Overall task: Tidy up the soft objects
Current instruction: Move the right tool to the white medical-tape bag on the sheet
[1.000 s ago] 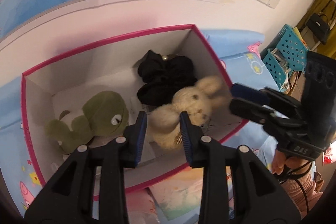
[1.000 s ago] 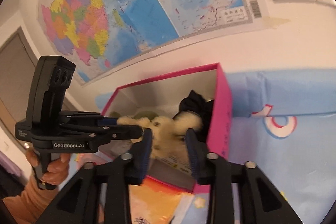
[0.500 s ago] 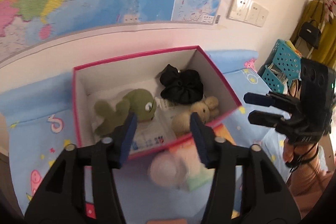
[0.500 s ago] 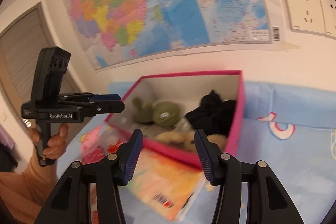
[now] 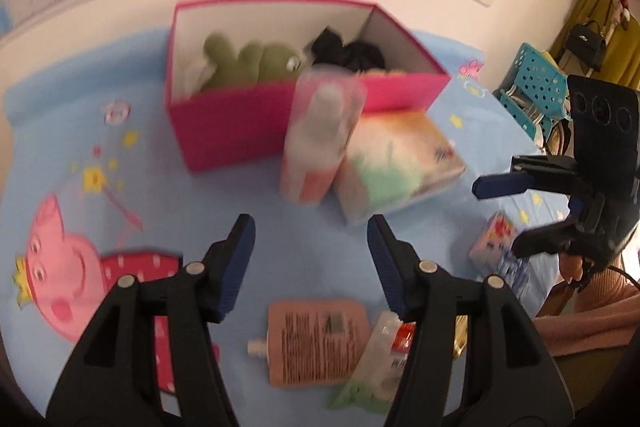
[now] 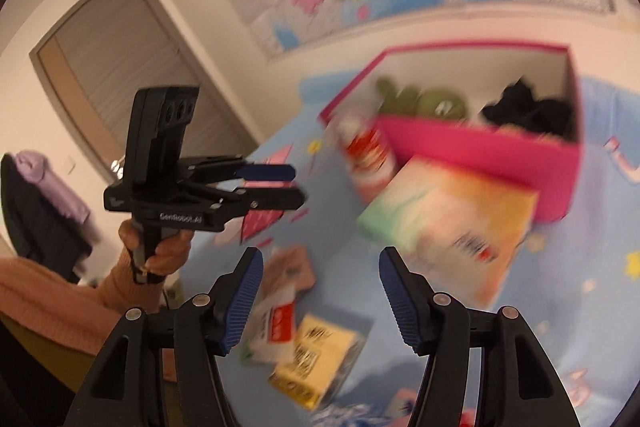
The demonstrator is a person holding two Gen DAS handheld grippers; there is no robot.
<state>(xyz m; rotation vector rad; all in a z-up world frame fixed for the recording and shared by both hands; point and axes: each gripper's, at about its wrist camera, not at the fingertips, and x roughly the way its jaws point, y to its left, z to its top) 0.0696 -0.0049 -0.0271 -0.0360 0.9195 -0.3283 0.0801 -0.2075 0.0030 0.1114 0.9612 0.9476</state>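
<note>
A pink box (image 5: 240,115) stands on the blue sheet by the wall and holds a green plush toy (image 5: 248,61), a black soft item (image 5: 352,53) and a beige plush edge (image 5: 394,71). It also shows in the right wrist view (image 6: 480,147) with the green plush (image 6: 436,103) and the black item (image 6: 532,111). My left gripper (image 5: 310,247) is open and empty, well in front of the box. My right gripper (image 6: 320,287) is open and empty over loose packets; it shows in the left wrist view (image 5: 516,215).
A clear bottle (image 5: 320,135) and a colourful tissue pack (image 5: 396,163) stand before the box. A pink pouch (image 5: 316,343), a green-white packet (image 5: 376,359) and a small pack (image 5: 496,243) lie near. A yellow packet (image 6: 316,359) lies below. A teal basket (image 5: 532,83) stands at right.
Both grippers have pulled back from the box and opened wider. The beige plush stays in the box. More of the sheet and its loose packets has come into view.
</note>
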